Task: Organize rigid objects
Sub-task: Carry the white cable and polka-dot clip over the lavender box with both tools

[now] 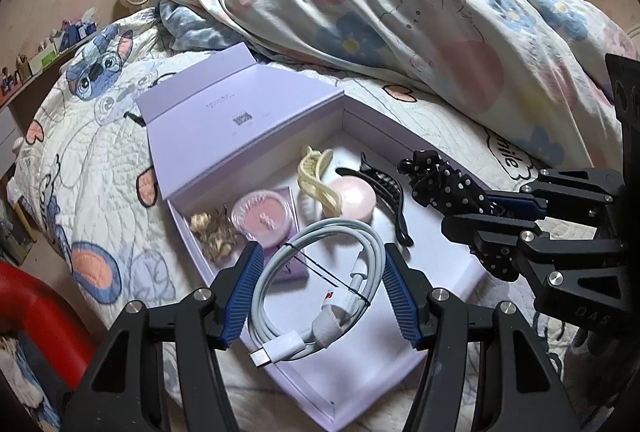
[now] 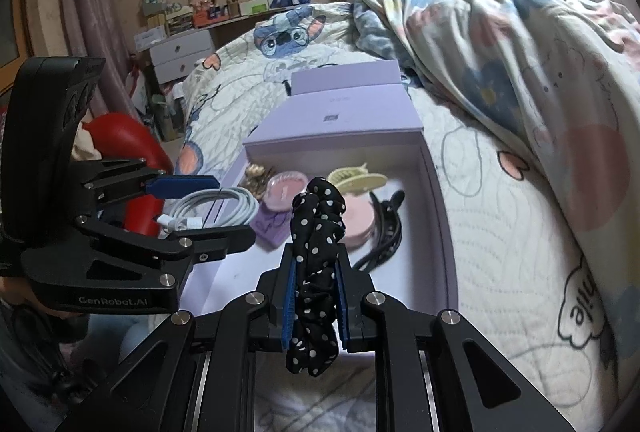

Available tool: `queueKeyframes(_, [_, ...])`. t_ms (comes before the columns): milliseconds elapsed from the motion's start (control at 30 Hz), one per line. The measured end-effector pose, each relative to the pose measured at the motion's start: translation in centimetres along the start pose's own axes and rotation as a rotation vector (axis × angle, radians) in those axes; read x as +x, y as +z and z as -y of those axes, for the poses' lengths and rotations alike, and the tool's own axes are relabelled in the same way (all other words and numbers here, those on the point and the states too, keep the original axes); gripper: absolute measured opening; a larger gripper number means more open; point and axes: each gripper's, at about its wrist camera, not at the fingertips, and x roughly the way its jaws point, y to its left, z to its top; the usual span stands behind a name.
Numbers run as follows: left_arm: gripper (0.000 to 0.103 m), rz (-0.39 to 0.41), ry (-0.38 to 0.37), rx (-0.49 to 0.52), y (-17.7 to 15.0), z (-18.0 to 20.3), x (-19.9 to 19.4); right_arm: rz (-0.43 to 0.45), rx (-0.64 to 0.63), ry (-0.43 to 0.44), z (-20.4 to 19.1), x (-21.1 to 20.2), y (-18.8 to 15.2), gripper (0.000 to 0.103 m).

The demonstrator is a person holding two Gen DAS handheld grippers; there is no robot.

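An open lilac box (image 1: 404, 364) lies on the bed, its lid folded back. My left gripper (image 1: 320, 252) is shut on a coiled white cable (image 1: 320, 284), held over the box's near end; it also shows in the right wrist view (image 2: 212, 210). My right gripper (image 2: 316, 272) is shut on a black polka-dot scrunchie (image 2: 316, 232), at the box's edge; both show in the left wrist view (image 1: 452, 188). In the box lie a yellow hair claw (image 1: 316, 176), a black hair claw (image 1: 384, 192), a pink round compact (image 1: 354, 198), a pink blush pot (image 1: 262, 218) and a beige hair piece (image 1: 214, 232).
A rumpled floral duvet (image 1: 420, 20) is heaped behind the box on the cartoon-print quilt (image 1: 92, 136). A red object (image 1: 36, 312) is at the bed's left side. A cluttered shelf (image 2: 224, 8) and white drawers (image 2: 180, 52) stand by the wall.
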Motion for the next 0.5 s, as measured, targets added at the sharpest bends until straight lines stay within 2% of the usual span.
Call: queueKeyframes(500, [0.060, 0.031, 0.059, 0.050, 4.0, -1.3, 1.9, 0.018, -0.021, 0.011, 2.3, 2.1, 3.7, 0.016])
